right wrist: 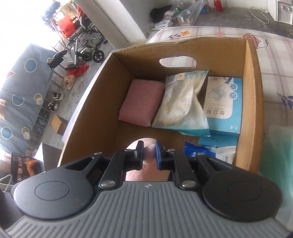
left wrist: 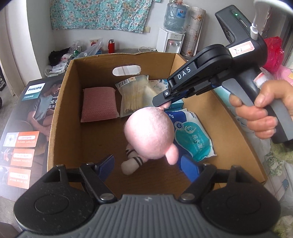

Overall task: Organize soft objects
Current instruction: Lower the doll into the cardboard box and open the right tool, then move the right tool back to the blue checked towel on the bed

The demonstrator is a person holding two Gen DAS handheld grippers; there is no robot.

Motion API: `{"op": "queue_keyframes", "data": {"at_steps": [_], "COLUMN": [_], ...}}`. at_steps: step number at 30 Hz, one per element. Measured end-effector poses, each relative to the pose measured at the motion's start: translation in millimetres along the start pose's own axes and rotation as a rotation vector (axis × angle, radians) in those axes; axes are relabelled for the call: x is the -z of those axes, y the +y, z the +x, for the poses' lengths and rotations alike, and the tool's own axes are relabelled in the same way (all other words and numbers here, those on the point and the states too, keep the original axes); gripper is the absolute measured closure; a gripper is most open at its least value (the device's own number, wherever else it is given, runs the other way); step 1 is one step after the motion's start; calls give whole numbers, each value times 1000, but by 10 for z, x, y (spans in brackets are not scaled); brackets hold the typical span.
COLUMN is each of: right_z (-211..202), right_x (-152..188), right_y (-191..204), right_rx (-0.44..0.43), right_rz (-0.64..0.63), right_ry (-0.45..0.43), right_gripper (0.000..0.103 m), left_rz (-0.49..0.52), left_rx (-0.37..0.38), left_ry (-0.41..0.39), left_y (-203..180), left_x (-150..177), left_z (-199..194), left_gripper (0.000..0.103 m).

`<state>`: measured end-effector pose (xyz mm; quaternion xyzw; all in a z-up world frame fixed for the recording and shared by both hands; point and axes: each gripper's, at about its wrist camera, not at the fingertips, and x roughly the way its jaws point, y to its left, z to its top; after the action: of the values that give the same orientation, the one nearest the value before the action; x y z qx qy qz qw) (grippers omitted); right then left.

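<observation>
Left wrist view: right tongs (left wrist: 163, 104) are pinching 1 ear of the pink doll (left wrist: 149, 136), which is hanging head-up over the box (left wrist: 60, 102) floor. Left tongs (left wrist: 148, 164) are standing spread, holding nothing; doll is hanging just ahead, between the pads, its long axis running from the pinched ear toward them.

Right wrist view: right tongs (right wrist: 148, 152) are pressed nearly together on pink plush directly below. Ahead in the box: 1 pink sponge (right wrist: 141, 102), 1 swab bag (right wrist: 181, 102), 1 blue carton (right wrist: 222, 102), 1 wipes pack (right wrist: 196, 152).

Noted beyond the work area: water dispenser (left wrist: 171, 41), red flask (left wrist: 111, 46), floral cloth (left wrist: 98, 13) on wall, wheelchair (right wrist: 86, 49)
</observation>
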<state>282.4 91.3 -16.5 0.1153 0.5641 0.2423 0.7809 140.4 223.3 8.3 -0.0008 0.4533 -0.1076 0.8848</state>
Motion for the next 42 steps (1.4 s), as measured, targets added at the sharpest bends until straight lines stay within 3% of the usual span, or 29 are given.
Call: {"op": "queue_keyframes", "data": {"at_steps": [4,8,16,21,27,33,38,42], "right_z": [-78,-221,-928,-1492,-2189,-2669,-2776,-2700], "right_x": [14,27,253,512,751,896,982,1002], "right_y": [-202,-217,-283,-565,-1187,-2084,-2851,-3340], "right_rx": [41,32,-45,-28,130,305,440,489], "right_rz": [-22,-40,-82,-84,-53,56,143,173], "right_ry": [-1,-38,-193,-312,-443,-505,-518,-501], "right_gripper": [87,73,63,59,55,55,55,55], "left_rz": [6,1,0,42,62,-5,-11,25], "left_rx": [3,-3,-33,-14,105,202,203,194], "left_ry": [6,-8,-107,-167,-205,-124,-59,4], "left_y": [-57,-114,-344,-688,-1265,-1860,-2328,-2664], "left_x": [-28,-54,-197,-408,-728,-1171,-1528,-1750], "left_z": [65,48,-154,-181,6,472,919,1365], "left_gripper": [22,22,21,18,14,14,14,18]}}
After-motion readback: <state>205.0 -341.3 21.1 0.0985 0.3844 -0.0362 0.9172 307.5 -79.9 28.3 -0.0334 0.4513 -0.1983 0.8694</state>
